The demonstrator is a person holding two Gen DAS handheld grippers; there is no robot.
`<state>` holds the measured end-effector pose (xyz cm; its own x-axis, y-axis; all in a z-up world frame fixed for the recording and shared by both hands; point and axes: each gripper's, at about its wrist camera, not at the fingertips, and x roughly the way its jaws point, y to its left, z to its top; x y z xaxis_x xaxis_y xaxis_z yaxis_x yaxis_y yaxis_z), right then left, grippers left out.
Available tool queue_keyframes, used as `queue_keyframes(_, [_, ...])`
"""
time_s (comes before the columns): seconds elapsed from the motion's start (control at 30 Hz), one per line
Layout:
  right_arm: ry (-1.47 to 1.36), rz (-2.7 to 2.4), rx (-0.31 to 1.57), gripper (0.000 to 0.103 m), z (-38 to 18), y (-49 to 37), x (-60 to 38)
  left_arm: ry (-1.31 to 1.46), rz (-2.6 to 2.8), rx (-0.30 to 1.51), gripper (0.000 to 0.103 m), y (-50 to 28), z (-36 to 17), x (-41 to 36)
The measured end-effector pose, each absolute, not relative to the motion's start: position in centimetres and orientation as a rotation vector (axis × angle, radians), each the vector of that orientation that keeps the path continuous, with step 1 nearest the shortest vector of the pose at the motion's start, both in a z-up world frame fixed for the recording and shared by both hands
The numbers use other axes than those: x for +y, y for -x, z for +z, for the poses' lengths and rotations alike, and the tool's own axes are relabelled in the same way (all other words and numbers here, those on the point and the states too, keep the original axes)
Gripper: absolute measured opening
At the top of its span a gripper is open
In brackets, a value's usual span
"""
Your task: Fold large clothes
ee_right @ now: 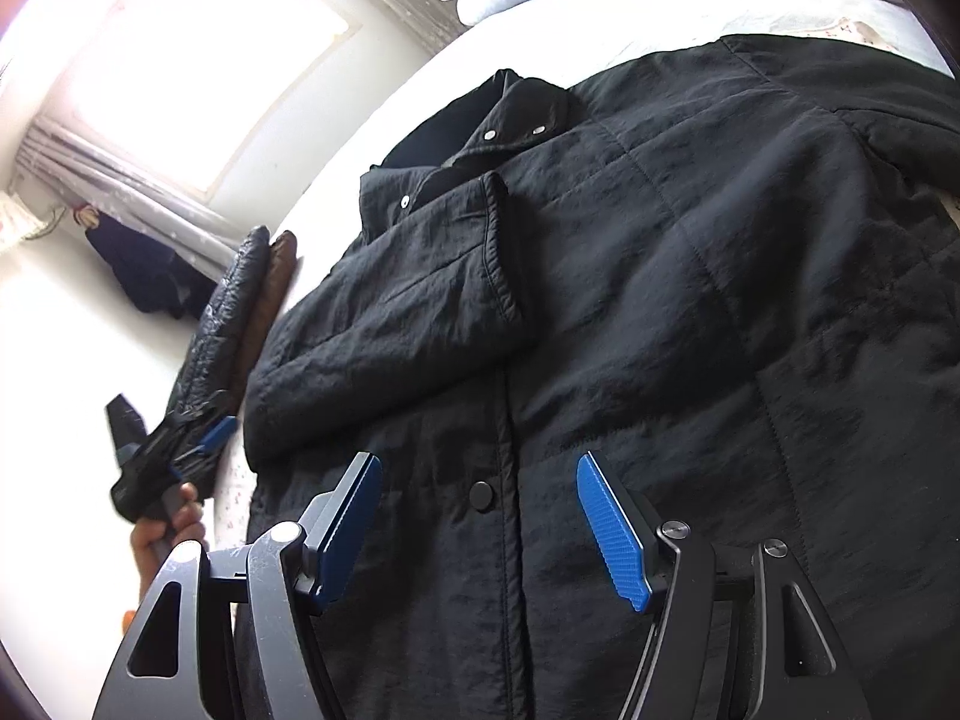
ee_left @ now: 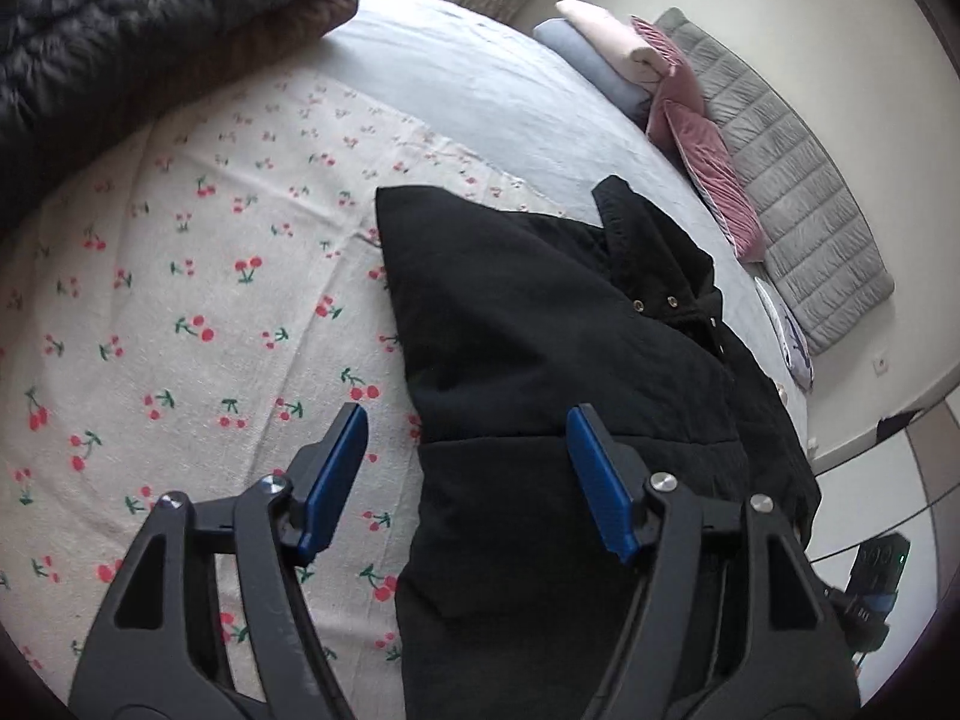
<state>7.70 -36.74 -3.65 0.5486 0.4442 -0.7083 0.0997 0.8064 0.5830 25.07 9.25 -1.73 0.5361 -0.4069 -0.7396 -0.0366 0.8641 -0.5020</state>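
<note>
A large black quilted jacket lies flat on the bed, collar toward the pillows. In the right wrist view the jacket fills the frame, front up, snaps closed, one sleeve folded across the chest. My left gripper is open and empty, above the jacket's left edge over the cherry-print sheet. My right gripper is open and empty, just above the jacket's front placket. The left gripper also shows in the right wrist view, held by a hand at the bed's edge.
A cherry-print sheet covers the bed. Folded dark and brown jackets are stacked at the far corner. Pillows and pink cushions lie by the grey headboard. A window with curtains is on the left.
</note>
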Motion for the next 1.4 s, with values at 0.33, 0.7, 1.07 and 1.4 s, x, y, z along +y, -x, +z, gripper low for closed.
queue_keyframes(0.33, [-0.639, 0.198, 0.997, 0.069, -4.3, -7.5, -36.9, 0.525, -0.125, 0.937, 0.012, -28.5, -0.1, 5.7])
queue_keyframes(0.7, [-0.598, 0.205, 1.002, 0.069, -4.2, -7.2, -35.9, 0.196, -0.074, 1.013, 0.042, -28.9, 0.6, 4.1])
queue_keyframes(1.07, [-0.674, 0.389, 1.075, 0.069, -3.7, -13.2, -33.0, 0.211, -0.110, 0.825, 0.052, -26.3, 4.6, 8.8])
queue_keyframes(1.4, [-0.806, 0.409, 0.988, 0.009, -7.7, -21.8, -30.7, 0.244, -0.160, 0.813, 0.026, -27.3, 3.3, 8.1])
